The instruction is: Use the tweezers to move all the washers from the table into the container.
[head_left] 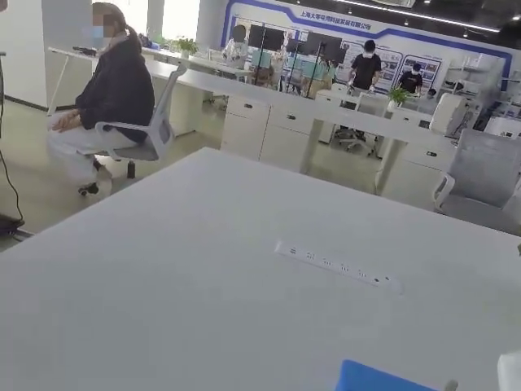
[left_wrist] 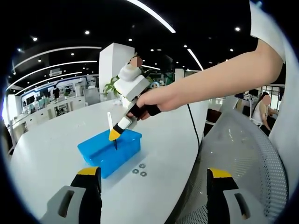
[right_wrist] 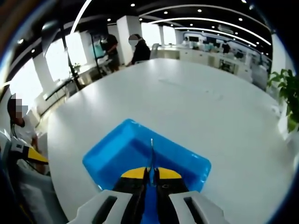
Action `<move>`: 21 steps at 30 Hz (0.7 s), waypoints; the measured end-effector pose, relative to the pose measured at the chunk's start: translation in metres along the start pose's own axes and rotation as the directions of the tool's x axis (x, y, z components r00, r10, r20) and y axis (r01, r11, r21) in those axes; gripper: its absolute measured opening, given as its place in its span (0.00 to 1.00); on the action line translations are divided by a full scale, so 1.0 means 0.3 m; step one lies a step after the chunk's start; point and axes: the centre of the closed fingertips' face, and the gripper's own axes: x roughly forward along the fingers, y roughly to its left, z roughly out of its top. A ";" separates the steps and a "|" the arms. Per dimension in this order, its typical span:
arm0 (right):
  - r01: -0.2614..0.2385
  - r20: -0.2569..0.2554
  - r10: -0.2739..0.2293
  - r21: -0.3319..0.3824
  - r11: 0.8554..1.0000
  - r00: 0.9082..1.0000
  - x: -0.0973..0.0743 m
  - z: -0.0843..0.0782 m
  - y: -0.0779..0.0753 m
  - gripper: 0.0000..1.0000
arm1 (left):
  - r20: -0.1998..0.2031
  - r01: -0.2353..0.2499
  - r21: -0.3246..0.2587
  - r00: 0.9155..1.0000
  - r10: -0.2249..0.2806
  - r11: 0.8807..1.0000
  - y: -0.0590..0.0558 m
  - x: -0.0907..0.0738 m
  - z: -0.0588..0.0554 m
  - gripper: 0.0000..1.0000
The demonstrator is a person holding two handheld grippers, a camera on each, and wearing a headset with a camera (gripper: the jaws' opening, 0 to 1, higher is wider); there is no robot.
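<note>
Picking up flat washers with thin tips is where this may fail, I think — a tip can slide and flick one toward the near worktop edge, or the tweezers can twist if the squeeze is uneven. The right claw is pressed together on the tweezers. Their long axis follows the claw, with the tips pointing forward and down into the container, almost upright in the left gripper view. Whether a washer sits between the tips I cannot tell. Three washers lie on the worktop, just beside the container wall. The left claw stands wide apart — holding nothing.
</note>
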 end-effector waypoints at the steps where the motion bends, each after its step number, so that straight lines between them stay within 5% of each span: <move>1: 0.002 0.001 -0.002 -0.008 1.000 1.000 -0.001 0.000 -0.001 0.04 | -0.001 0.000 0.000 1.000 0.000 1.000 0.000 0.000 -0.001 0.95; 21: 0.033 0.077 -0.030 -0.027 0.999 0.997 -0.097 0.056 -0.016 0.05 | -0.005 -0.004 -0.002 1.000 0.004 1.000 0.001 0.001 -0.001 0.95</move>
